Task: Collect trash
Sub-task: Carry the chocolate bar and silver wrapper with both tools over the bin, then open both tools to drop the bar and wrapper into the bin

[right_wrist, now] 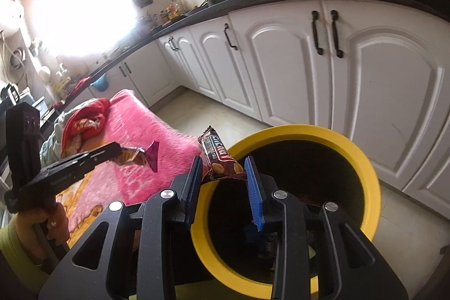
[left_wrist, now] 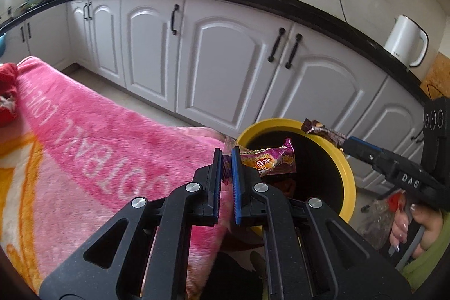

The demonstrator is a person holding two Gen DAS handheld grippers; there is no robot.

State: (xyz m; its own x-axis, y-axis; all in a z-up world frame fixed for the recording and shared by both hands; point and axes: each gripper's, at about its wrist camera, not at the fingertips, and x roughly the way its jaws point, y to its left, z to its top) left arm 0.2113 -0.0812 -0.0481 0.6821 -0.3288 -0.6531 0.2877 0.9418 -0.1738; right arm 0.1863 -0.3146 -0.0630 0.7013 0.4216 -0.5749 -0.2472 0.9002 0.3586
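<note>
The pink blanket (left_wrist: 92, 137) covered the surface on the left, and the yellow-rimmed bin (right_wrist: 362, 159) stood just beside it, in front of the white cabinets (left_wrist: 230, 69). Both grippers hung over the bin's dark opening. The left gripper (left_wrist: 226, 156) was nearly closed and pinched one end of the purple snack wrapper (left_wrist: 270, 160), so the rest of it stuck out above the bin. The right gripper (right_wrist: 223, 169) stood rather wide, with the brown energy-bar wrapper (right_wrist: 219, 159) across its fingers; whether it was truly clamped could not be told. Both wrappers looked very light, thin and crinkly, probably slippery, so a hold on the flat sealed end seemed safest.
</note>
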